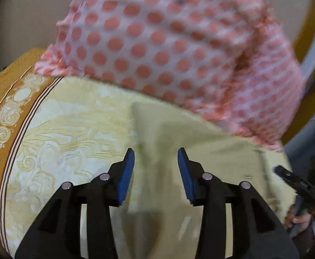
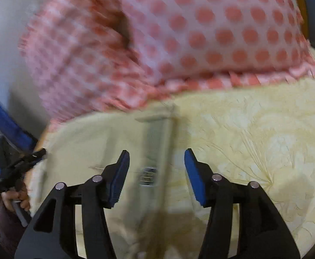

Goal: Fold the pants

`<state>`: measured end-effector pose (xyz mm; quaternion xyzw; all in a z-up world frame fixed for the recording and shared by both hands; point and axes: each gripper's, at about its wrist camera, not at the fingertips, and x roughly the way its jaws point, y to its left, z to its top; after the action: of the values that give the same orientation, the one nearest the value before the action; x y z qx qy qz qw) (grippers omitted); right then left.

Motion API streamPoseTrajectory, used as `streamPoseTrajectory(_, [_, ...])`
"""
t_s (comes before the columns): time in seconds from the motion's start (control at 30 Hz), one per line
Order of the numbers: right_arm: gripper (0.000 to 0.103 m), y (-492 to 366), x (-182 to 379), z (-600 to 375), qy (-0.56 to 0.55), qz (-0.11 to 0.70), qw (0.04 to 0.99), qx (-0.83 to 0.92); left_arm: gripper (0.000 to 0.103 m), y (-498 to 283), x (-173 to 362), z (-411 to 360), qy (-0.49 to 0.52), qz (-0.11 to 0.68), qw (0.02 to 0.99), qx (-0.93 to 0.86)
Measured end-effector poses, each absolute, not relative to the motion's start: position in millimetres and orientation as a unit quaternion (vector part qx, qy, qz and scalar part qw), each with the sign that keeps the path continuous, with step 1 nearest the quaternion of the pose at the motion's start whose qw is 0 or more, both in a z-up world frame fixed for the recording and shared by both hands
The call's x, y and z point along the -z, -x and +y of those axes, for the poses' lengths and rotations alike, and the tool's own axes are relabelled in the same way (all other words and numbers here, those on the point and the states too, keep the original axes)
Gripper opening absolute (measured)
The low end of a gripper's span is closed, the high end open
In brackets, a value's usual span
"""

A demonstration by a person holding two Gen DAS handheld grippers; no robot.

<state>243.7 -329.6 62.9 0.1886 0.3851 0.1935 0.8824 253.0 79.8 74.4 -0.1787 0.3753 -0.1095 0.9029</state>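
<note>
While spread flat on patterned bedspread [image 1: 56, 129] below polka-dot pillow [image 1: 168, 43]: beige pants [image 1: 200, 161], laid out for folding. Left gripper [image 1: 156, 166] and right gripper [image 2: 156, 166] poised above, jaws wide apart, gripping nothing.

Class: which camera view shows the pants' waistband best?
Right wrist: the pants show a waistband strip and label between the open right claw. Left wrist shows only plain, blurred cloth, no waistband.

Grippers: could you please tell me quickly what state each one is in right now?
Left gripper: open, holding nothing, above the beige pants.
Right gripper: open, holding nothing, above the pants.
</note>
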Motion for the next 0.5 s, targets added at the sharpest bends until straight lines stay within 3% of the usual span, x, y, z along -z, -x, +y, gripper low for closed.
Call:
streamPoseTrajectory(0.1, [0.056, -243.8, -59.9, -310.8, -0.208, 0.405, 0.854, -0.252, 0.046, -241.2, -76.1, 59.5, 0.185, 0.387, 0.887, 0.17])
streamPoseTrajectory(0.17, [0.064, -252.8, -42.6, -302.3, -0.216, 0.452, 0.831, -0.24, 0.046, -248.9, -56.0, 41.7, 0.19, 0.437, 0.86, 0.184])
streamPoseTrajectory(0.23, [0.064, -258.3, -25.5, -309.0, -0.251, 0.464, 0.819, -0.225, 0.041, -259.6, -31.3, 36.7, 0.192, 0.476, 0.842, 0.166])
streamPoseTrajectory(0.33, [0.063, -255.8, -26.1, -322.6, -0.297, 0.477, 0.803, -0.2, 0.038, -253.9, -35.1, 39.2, 0.192, 0.463, 0.855, 0.132])
streamPoseTrajectory(0.4, [0.069, -234.8, -42.7, -318.1, -0.258, 0.465, 0.827, -0.182, 0.049, -231.6, -49.6, 36.1, 0.165, 0.442, 0.875, 0.112])
streamPoseTrajectory(0.43, [0.077, -217.0, -52.9, -312.3, -0.229, 0.449, 0.845, -0.179, 0.055, -217.0, -56.1, 33.8, 0.144, 0.427, 0.887, 0.107])
streamPoseTrajectory(0.47, [0.09, -196.5, -61.3, -305.1, -0.203, 0.432, 0.861, -0.177, 0.067, -201.0, -62.9, 31.3, 0.121, 0.411, 0.898, 0.098])
streamPoseTrajectory(0.5, [0.095, -180.2, -64.5, -303.1, -0.184, 0.421, 0.87, -0.177, 0.08, -174.3, -70.3, 26.1, 0.09, 0.39, 0.913, 0.08])
